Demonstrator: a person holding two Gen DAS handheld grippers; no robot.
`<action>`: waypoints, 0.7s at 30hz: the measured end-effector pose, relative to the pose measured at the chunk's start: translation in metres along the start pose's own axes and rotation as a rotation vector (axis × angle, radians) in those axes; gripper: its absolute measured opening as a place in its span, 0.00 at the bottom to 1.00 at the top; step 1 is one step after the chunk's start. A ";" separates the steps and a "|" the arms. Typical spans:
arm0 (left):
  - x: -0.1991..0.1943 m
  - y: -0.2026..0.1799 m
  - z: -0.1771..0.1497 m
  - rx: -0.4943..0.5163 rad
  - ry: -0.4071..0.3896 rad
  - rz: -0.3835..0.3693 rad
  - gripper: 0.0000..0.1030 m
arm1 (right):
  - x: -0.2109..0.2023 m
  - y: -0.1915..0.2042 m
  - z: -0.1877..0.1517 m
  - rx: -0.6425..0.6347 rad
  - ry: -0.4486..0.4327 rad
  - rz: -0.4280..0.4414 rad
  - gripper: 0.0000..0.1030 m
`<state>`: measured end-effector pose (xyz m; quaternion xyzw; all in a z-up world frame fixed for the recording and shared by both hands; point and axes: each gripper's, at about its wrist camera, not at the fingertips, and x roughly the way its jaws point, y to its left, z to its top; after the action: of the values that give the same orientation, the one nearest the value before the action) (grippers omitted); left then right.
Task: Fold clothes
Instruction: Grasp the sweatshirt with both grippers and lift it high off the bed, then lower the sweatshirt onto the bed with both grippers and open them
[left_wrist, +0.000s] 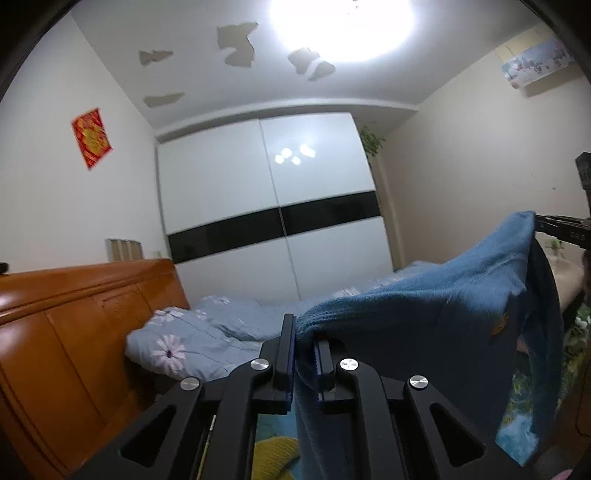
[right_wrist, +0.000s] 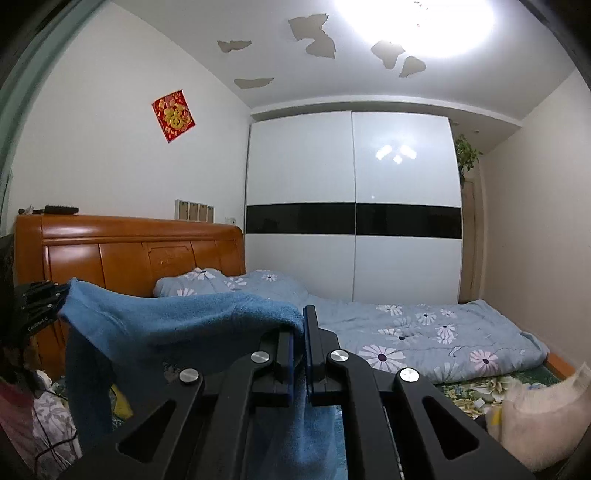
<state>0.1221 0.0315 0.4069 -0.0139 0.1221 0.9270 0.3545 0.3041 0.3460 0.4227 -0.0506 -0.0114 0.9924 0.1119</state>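
A blue fleecy garment (left_wrist: 424, 314) is stretched in the air between both grippers, its body and a sleeve hanging down. In the left wrist view, my left gripper (left_wrist: 304, 332) is shut on one top corner, with cloth bunched between its pads. The right gripper (left_wrist: 554, 225) holds the other corner at the far right of that view. In the right wrist view, my right gripper (right_wrist: 300, 325) is shut on the garment (right_wrist: 166, 325), which runs left to the left gripper (right_wrist: 40, 306). Both grippers point roughly level over the bed.
A bed with a light blue floral quilt (right_wrist: 424, 332) lies below and ahead. Its orange wooden headboard (right_wrist: 129, 251) stands at the left. A white wardrobe (right_wrist: 351, 203) with a black band fills the far wall. A white fluffy bundle (right_wrist: 535, 417) sits low right, and a yellow item (left_wrist: 273, 454) lies under the garment.
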 end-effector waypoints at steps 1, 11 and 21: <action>0.018 -0.001 -0.006 0.008 0.031 0.006 0.11 | 0.016 -0.004 -0.006 -0.007 0.029 -0.006 0.04; 0.291 -0.041 -0.162 -0.028 0.545 0.033 0.10 | 0.240 -0.064 -0.160 -0.003 0.515 -0.091 0.04; 0.414 -0.080 -0.282 -0.174 0.820 0.010 0.08 | 0.360 -0.128 -0.302 0.111 0.804 -0.106 0.04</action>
<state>-0.1523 0.2927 0.0698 -0.4113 0.1744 0.8532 0.2693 0.0143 0.5548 0.0916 -0.4279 0.0840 0.8854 0.1611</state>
